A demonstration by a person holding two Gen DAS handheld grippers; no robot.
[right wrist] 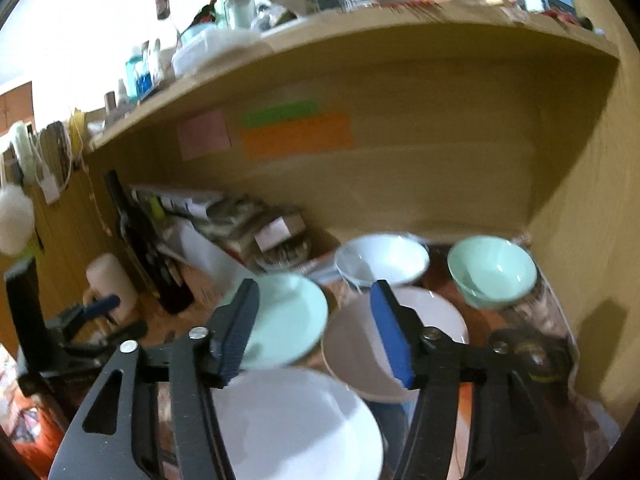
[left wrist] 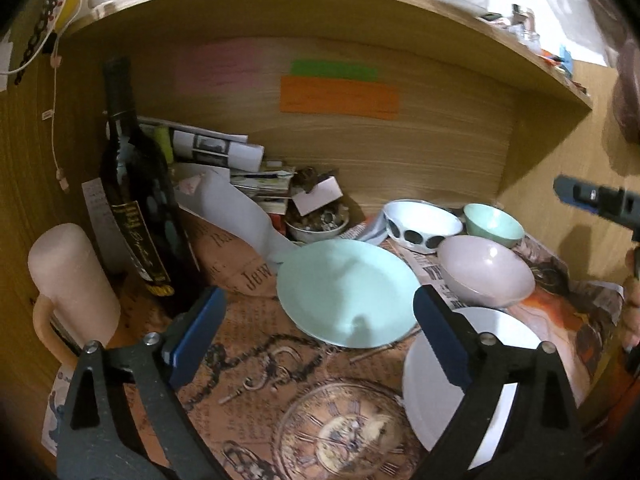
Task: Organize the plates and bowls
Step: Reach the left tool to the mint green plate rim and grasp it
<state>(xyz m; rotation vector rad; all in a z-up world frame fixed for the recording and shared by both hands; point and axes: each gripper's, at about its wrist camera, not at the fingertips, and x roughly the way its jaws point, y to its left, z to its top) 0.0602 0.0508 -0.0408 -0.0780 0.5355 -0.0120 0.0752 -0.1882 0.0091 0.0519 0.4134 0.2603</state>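
A mint plate (left wrist: 344, 292) lies in the middle of the desk; it also shows in the right wrist view (right wrist: 284, 316). A white plate (left wrist: 440, 380) lies in front at the right, also in the right wrist view (right wrist: 296, 424). Behind stand a pale pink bowl (left wrist: 484, 272) (right wrist: 436, 320), a white bowl with dark spots (left wrist: 420, 224) (right wrist: 380, 258) and a small mint bowl (left wrist: 494, 224) (right wrist: 492, 272). My left gripper (left wrist: 320, 324) is open and empty above the mint plate's near side. My right gripper (right wrist: 316, 320) is open and empty above the white plate.
A dark wine bottle (left wrist: 136, 188) and a pink candle mug (left wrist: 72, 280) stand at the left. Papers and a small bowl of trinkets (left wrist: 316, 224) crowd the back. A wooden shelf (left wrist: 320, 4) overhangs the desk. A wooden side wall (left wrist: 560, 184) closes the right.
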